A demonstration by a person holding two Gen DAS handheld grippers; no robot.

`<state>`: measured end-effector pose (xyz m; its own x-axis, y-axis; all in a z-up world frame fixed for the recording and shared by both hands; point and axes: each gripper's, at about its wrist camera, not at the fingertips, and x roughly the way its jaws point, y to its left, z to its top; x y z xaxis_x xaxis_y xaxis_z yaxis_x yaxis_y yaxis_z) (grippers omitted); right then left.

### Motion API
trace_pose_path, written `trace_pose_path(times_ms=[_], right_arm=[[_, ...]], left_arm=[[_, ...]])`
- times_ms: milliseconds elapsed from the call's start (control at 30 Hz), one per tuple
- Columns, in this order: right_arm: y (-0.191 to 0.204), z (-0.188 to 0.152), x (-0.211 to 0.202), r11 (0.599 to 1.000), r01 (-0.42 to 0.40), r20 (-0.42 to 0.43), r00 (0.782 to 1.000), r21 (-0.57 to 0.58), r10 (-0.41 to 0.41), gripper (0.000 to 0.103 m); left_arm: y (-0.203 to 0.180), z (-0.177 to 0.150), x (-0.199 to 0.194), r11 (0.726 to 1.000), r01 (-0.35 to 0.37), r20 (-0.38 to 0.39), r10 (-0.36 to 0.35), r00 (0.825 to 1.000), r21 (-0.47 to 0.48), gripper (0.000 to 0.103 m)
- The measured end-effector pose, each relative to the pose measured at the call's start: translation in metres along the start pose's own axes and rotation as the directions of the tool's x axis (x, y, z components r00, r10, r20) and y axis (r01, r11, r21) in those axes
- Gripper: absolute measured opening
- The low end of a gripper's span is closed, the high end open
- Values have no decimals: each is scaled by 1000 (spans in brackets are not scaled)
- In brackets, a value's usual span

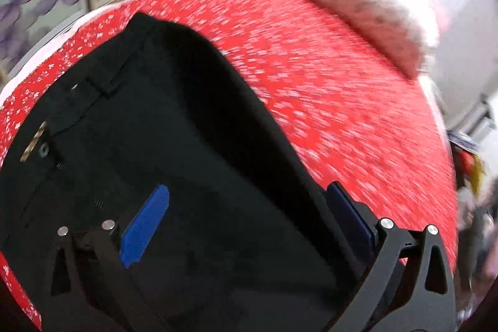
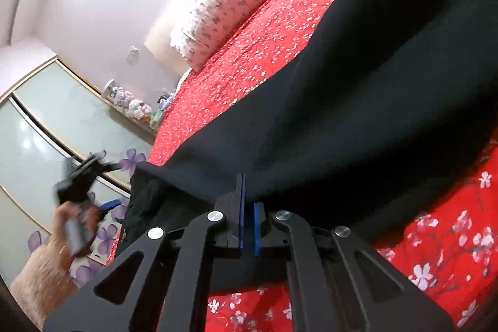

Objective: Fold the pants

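Right tongs [image 2: 248, 207] clamping black pants [image 2: 358, 101] (waistband up), red bedspread [image 2: 236, 61]

Wide open red bedspread [image 1: 342, 101] beyond the black pants [image 1: 186, 161], free passage there; a patterned pillow [image 1: 367, 8] blocks the far end, and a wardrobe [image 2: 46, 126] walls off the side.

matt black cloth pants [image 2: 358, 89], printed cotton bedspread [image 2: 236, 77]

No readable text, label or number anywhere.
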<state>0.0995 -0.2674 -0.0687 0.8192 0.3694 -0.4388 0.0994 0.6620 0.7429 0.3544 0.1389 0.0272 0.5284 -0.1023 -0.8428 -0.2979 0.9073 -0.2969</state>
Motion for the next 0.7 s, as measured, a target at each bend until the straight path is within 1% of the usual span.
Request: trace_pose_path(times_ms=[67,100,167,200,233,267,300,333,367,400,433,500,567,600,667,700], right_arm=[[-3,0,0,1000,-9,-3,1000,-1,9,4],[-4,0,-1,1000,-13,-6,1000,-2,13,4],[-4,0,0,1000,-13,-10,1000,-7,13,4],[-4,0,-1,1000,-15,-11,1000,-7,15,4],[-4,0,-1,1000,-18,-13,1000,-7,18,4],[-5,2,-1,1000,-20,-14,1000,-6,20,4],[-6,2,-2,1000,-22,-15,1000,-6,22,4],[-6,2,-1,1000,-25,-16,1000,-7,25,4],[-5,2,-1,1000,-27,-16,999,-8,27,4],[-6,3,-1,1000,-29,-16,999,-7,29,4],[-6,2,-1,999,-34,-14,999,-6,33,4],[-7,3,-2,999,-46,-10,999,-3,46,4],[-8,4,-4,998,-59,-5,998,-3,59,4],[-9,5,-4,998,-69,0,998,0,69,4],[-10,5,-6,996,-89,5,996,6,88,4],[-11,6,-7,995,-98,5,995,10,98,4]], left_arm=[[0,15,24,997,-49,-14,49,999,-51,101],[1,24,35,993,-68,-15,67,998,-92,101],[2,37,51,984,-103,-15,102,995,-142,101],[3,45,60,976,-151,-15,150,988,-160,101],[5,47,64,969,-182,-10,183,983,-166,96],[7,50,67,965,-203,-6,205,979,-165,83],[9,53,72,963,-218,-10,219,976,-157,72],[14,56,76,969,-196,-30,193,981,-152,47],[20,57,76,975,-145,-44,139,989,-170,19],[25,54,73,976,-95,-45,88,995,-198,10],[28,50,68,973,-71,-38,64,997,-220,8],[33,42,47,976,-51,4,53,999,-210,8],[41,31,22,977,-9,50,20,999,-211,7],[49,21,3,978,22,82,-5,997,-207,7],[62,5,-27,980,51,132,-25,991,-195,7],[74,-15,-52,980,68,175,-35,984,-186,8]])
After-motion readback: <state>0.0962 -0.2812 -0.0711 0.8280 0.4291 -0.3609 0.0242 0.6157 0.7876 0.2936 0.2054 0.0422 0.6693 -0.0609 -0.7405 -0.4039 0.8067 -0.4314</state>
